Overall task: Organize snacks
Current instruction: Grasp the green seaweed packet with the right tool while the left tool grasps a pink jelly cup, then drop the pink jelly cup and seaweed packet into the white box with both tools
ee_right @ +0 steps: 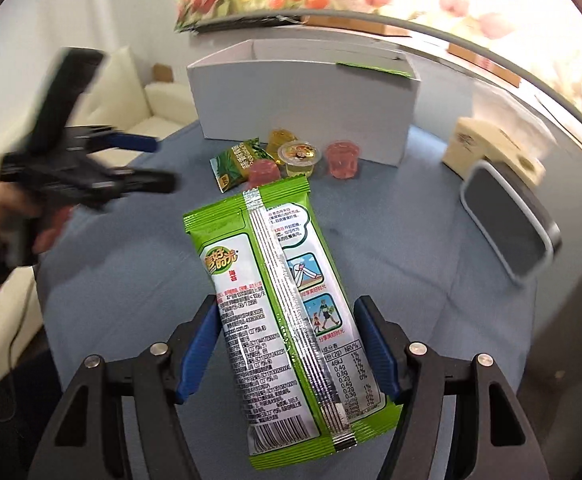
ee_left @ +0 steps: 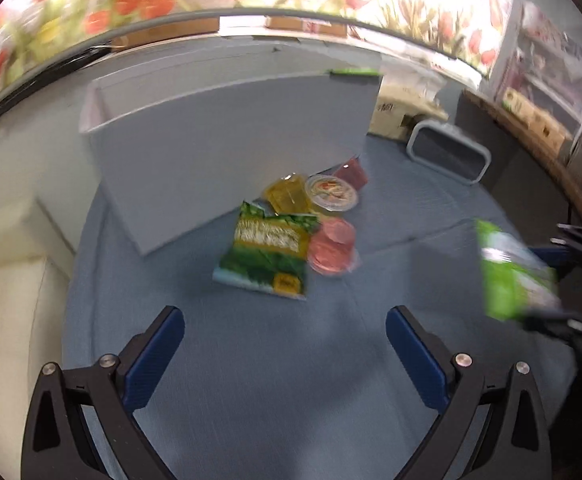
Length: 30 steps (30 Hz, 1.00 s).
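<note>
My right gripper (ee_right: 287, 316) is shut on a green snack packet (ee_right: 279, 304), held back side up above the blue table; the packet also shows in the left wrist view (ee_left: 511, 272). My left gripper (ee_left: 285, 328) is open and empty above the table, short of a snack pile: a green-yellow bag (ee_left: 267, 256), a yellow jelly cup (ee_left: 287, 196), a clear lidded cup (ee_left: 331, 194) and pink jelly cups (ee_left: 331, 248). A white open box (ee_left: 227, 136) stands behind the pile, also seen in the right wrist view (ee_right: 303, 108).
A grey-rimmed dark device (ee_left: 447, 152) lies right of the box, with a cream carton (ee_left: 395, 112) behind it. A cream sofa (ee_left: 7, 280) is off the table's left edge. The blue table (ee_left: 251, 380) ends at a floral wall.
</note>
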Available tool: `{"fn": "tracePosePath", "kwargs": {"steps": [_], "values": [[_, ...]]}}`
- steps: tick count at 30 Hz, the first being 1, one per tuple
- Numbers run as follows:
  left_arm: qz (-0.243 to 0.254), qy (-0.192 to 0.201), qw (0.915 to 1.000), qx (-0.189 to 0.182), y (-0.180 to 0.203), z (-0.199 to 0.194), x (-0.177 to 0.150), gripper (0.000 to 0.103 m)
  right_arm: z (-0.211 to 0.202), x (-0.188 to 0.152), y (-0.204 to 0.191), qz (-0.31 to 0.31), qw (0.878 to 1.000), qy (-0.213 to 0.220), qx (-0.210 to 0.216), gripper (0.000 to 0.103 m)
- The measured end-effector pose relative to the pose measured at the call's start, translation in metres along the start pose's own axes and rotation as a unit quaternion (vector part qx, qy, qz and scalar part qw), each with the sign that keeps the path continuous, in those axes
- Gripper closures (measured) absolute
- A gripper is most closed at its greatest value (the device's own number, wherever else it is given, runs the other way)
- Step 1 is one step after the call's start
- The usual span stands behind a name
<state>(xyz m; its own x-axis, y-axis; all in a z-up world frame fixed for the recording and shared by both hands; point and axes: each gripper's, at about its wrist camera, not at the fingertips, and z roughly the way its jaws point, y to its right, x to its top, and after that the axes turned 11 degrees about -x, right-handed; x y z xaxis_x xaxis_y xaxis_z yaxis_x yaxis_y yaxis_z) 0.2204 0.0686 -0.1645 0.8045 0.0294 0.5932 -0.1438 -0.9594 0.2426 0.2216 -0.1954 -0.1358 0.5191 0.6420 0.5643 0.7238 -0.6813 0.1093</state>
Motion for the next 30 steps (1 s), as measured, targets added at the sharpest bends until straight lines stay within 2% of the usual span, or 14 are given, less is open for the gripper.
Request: {"fn": "tracePosePath", "kwargs": {"steps": [2,5,8,10,11,14,19,20,21,26,30], "values": [[-0.003,-0.012,0.9999,-0.009,-0.008,0.014,0.007,0.001,-0.001,-0.003,-0.004,0.015,1.000,0.001,0.002,0.031],[-0.008,-0.005,0.9994,-0.032,-0.001,0.026,0.015,0.001,-0.015,-0.014,-0.006,0.034,0.999,-0.001,-0.011,0.031],[0.037,0.015,0.9985,-0.037,0.026,0.035,0.020,0.001,-0.023,-0.022,-0.002,0.066,0.998,-0.005,-0.016,0.031],[0.064,0.004,0.9973,-0.035,0.040,0.051,0.025,0.001,-0.024,-0.028,0.000,0.085,0.996,-0.008,-0.022,0.031],[0.070,-0.005,0.9970,-0.033,0.044,0.059,0.029,0.003,-0.029,-0.032,-0.001,0.088,0.996,-0.005,-0.024,0.031],[0.067,-0.032,0.9965,-0.039,0.043,0.082,0.035,0.023,-0.043,-0.042,0.000,0.098,0.995,0.004,-0.021,0.031],[0.062,-0.016,0.9976,-0.026,0.039,0.085,0.034,0.039,-0.059,-0.055,0.003,0.110,0.994,0.012,-0.017,0.031],[0.062,-0.015,0.9978,-0.017,0.037,0.083,0.032,0.049,-0.061,-0.057,0.004,0.116,0.993,0.013,-0.015,0.031],[0.061,-0.020,0.9978,-0.011,0.035,0.085,0.032,0.055,-0.061,-0.058,0.004,0.118,0.993,0.015,-0.012,0.031],[0.075,-0.018,0.9970,0.002,0.036,0.088,0.036,0.056,-0.064,-0.063,-0.006,0.116,0.993,0.027,0.004,0.031],[0.063,-0.013,0.9976,-0.025,0.032,0.080,0.037,0.057,-0.065,-0.067,-0.011,0.113,0.993,0.026,0.007,0.031]]}}
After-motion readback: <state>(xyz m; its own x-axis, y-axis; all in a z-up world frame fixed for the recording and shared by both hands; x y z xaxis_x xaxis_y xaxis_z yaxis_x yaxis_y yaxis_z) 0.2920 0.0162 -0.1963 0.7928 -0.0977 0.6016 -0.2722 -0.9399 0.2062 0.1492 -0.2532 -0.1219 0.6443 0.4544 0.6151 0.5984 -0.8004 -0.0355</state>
